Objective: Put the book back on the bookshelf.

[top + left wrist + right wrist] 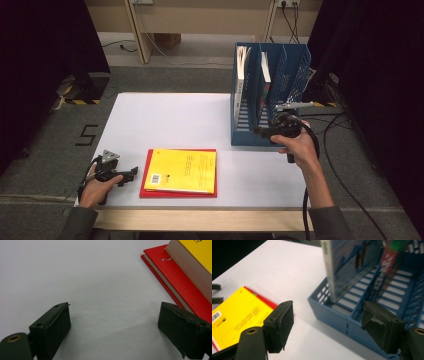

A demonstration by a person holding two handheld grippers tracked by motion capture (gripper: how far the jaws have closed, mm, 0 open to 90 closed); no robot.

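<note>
While two books already stand upright in the blue file rack [270,95], two more lie stacked flat on the white table [165,120], so the job of shelving them looks about half done (a judgement from how things lie). Seen from the high view, the yellow book [182,171] rests on top of the red book [178,192], well to the left of the rack and nearer the person. The left gripper [131,173] sits just left of that stack, held low over the table. The right gripper [259,131] hovers at the rack's front wall, empty.

From the left gripper view, the jaws stand wide apart with bare table between them, holding nothing. The red book [185,282] and the yellow book [197,257] above it lie to the upper right, close beside one jaw but not between them.

From the right gripper view, the jaws are likewise spread and empty. The rack [337,317] is just ahead, with a white-spined book [342,267] in one slot and a red-and-green one [387,262] in the next. The yellow book [237,315] lies off to the left.

What remains, it seems, is lifting each flat book and standing it in a free slot.
</note>
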